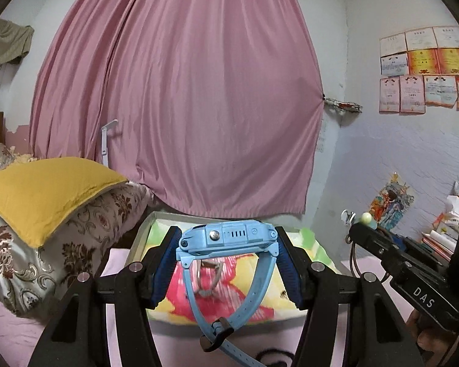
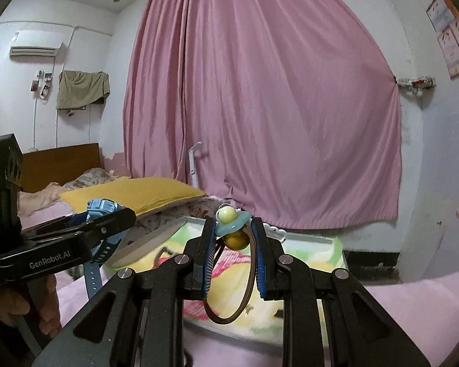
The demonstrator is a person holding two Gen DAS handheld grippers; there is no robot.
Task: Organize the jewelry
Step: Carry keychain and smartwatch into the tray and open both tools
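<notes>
A shallow, pale-rimmed rectangular box lined with a bright pink, yellow and green printed cloth (image 1: 143,229) is seen on the pink bedspread (image 2: 413,302), lying ahead of and below both tools, its long axis running away towards the pink curtain (image 1: 180,91); it is judged to be the place where the pieces are to be set, though this is not shown. The left gripper (image 1: 226,241) is held about half open, its blue ribbed pads clamped on the two ends of the light-blue plastic child's watch (image 1: 226,238); the watch case lies crosswise between the pads, and its strap hangs down in a loop towards the camera. The right gripper (image 2: 234,235) is nearly closed on a brown elastic hair tie with a pale-green bead, a teal disc and an amber bead (image 2: 231,229), the beads uppermost, the loop dangling. Both pieces are carried above the box's near end, neither touching it; the two grippers appear about equally near it, so a forward and downward move is called for from either.
</notes>
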